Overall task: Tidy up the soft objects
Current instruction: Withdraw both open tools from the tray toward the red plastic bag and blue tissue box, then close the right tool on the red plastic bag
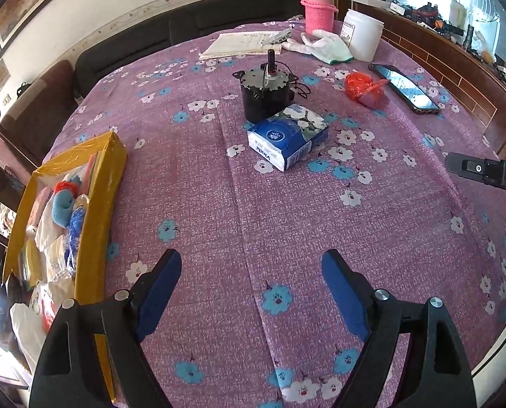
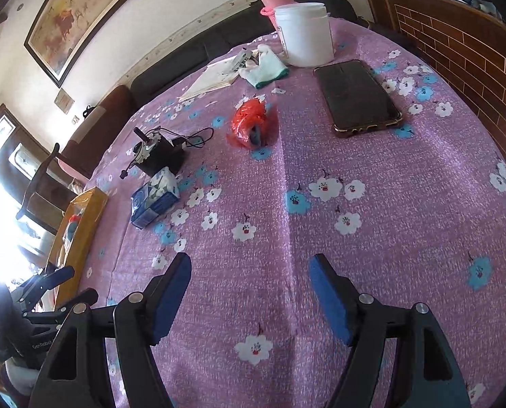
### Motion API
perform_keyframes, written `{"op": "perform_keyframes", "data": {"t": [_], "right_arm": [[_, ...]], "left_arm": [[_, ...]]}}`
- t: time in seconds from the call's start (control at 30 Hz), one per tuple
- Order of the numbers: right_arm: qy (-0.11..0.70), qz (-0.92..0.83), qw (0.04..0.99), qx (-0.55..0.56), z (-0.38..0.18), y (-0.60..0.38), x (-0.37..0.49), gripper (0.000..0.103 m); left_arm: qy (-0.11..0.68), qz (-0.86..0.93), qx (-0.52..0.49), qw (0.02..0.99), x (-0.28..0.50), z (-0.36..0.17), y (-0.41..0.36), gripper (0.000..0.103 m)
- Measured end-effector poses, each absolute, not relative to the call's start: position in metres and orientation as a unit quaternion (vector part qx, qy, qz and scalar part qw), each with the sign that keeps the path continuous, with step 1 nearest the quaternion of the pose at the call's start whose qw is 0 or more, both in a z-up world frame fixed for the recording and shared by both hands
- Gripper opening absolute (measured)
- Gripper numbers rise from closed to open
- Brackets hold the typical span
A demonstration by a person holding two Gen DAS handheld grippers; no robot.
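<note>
A blue and white tissue pack [image 1: 288, 139] lies mid-table, also in the right wrist view [image 2: 156, 197]. A crumpled red plastic bag [image 1: 363, 88] lies further right, also in the right wrist view [image 2: 251, 124]. White gloves [image 1: 321, 46] lie at the far side [image 2: 265, 66]. A yellow box [image 1: 96, 204] at the left edge holds several soft items [image 1: 66, 210]. My left gripper [image 1: 251, 261] is open and empty above the cloth. My right gripper [image 2: 249, 265] is open and empty, short of the red bag.
A black motor [image 1: 265, 93] with a wire stands behind the tissue pack. A phone [image 2: 356, 95], a white jar [image 2: 304, 34], a pink bottle [image 1: 317, 6] and papers [image 1: 242, 44] lie at the far side. A sofa and a brick-patterned wall border the table.
</note>
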State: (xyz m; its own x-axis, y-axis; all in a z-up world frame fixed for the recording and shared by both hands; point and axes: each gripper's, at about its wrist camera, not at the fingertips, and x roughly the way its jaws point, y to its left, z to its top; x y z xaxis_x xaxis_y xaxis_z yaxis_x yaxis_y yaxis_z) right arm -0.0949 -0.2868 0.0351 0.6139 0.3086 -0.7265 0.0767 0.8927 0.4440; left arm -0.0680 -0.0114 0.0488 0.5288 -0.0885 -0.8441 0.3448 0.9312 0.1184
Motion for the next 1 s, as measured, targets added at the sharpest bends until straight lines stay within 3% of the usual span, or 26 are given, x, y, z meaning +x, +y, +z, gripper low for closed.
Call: {"op": "perform_keyframes", "data": {"t": [0.43, 0.57, 0.67, 1.0], "right_arm": [[0.436, 0.045, 0.871, 0.221, 0.041, -0.289, -0.051, 0.076], [0.421, 0.006, 0.881, 0.217, 0.051, -0.301, -0.027, 0.077], [0.412, -0.018, 0.887, 0.206, 0.057, -0.303, -0.003, 0.077], [0.435, -0.047, 0.898, 0.056, 0.05, -0.251, 0.085, 0.083]], "left_arm": [[0.512, -0.133, 0.118, 0.84, -0.045, 0.013, -0.008, 0.085], [0.516, -0.147, 0.078, 0.84, -0.044, 0.008, 0.0, 0.101], [0.501, -0.145, 0.092, 0.848, -0.051, 0.004, -0.005, 0.103], [0.487, -0.147, 0.085, 0.857, -0.055, 0.005, -0.003, 0.103]]}}
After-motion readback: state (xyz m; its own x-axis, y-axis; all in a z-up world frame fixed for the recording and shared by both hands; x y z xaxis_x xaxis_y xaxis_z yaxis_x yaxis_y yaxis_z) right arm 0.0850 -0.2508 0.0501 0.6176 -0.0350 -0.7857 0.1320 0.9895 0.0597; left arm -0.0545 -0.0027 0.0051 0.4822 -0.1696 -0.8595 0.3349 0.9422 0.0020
